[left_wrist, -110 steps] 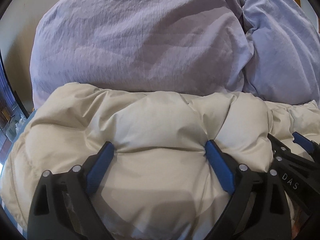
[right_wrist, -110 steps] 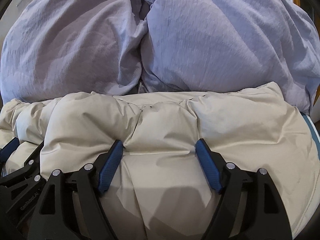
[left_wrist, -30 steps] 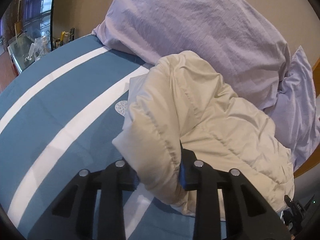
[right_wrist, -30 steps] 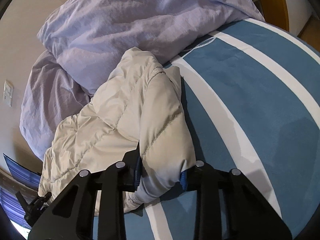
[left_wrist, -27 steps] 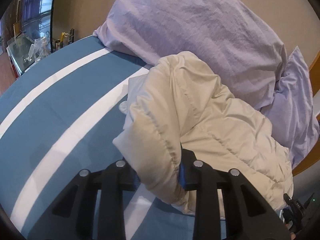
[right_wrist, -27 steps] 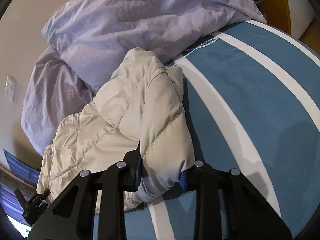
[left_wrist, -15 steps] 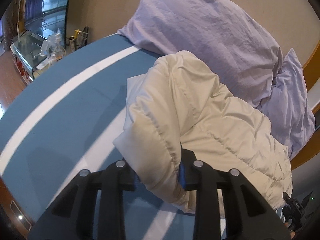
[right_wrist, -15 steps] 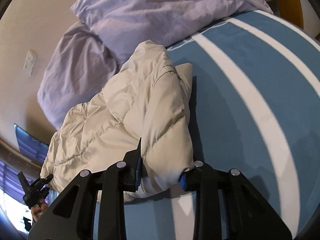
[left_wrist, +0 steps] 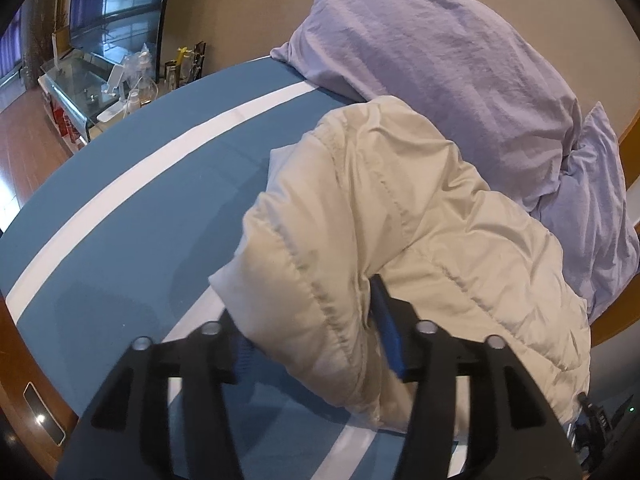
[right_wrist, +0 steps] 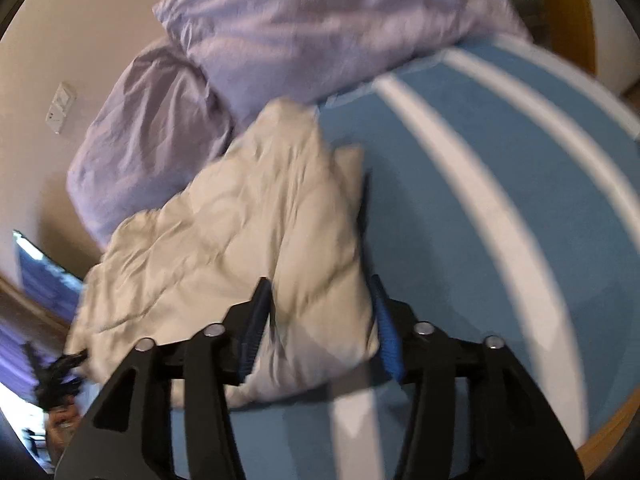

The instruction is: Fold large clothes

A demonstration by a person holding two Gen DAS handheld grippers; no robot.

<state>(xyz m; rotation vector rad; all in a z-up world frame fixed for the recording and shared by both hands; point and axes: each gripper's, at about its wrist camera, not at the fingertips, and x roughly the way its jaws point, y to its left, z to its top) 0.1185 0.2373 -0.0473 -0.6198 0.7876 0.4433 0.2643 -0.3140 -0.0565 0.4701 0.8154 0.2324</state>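
Left wrist: one cream jacket [left_wrist: 400,216], two lilac pillows [left_wrist: 440,72]; both grippers' fingers [left_wrist: 386,328] opening around its folds.

Open striped bedspread [left_wrist: 132,216] lay free left of the cream puffer jacket [left_wrist: 400,220], 2 lilac pillows [left_wrist: 448,76] blocked the far side, cluttered glass stand [left_wrist: 96,88] beyond the bed's edge.

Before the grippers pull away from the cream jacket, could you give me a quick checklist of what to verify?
1. Left gripper jaws opening, jacket edge between them: ok.
2. Right gripper jaws opening, jacket end between them: ok.
3. Fabric free of the pads: cannot tell.
4. Jacket lies on the striped bedspread: ok.
5. Jacket clear of the lavender pillows: not ok, it touches them.
6. Fold neat: cannot tell, the right view is blurred.
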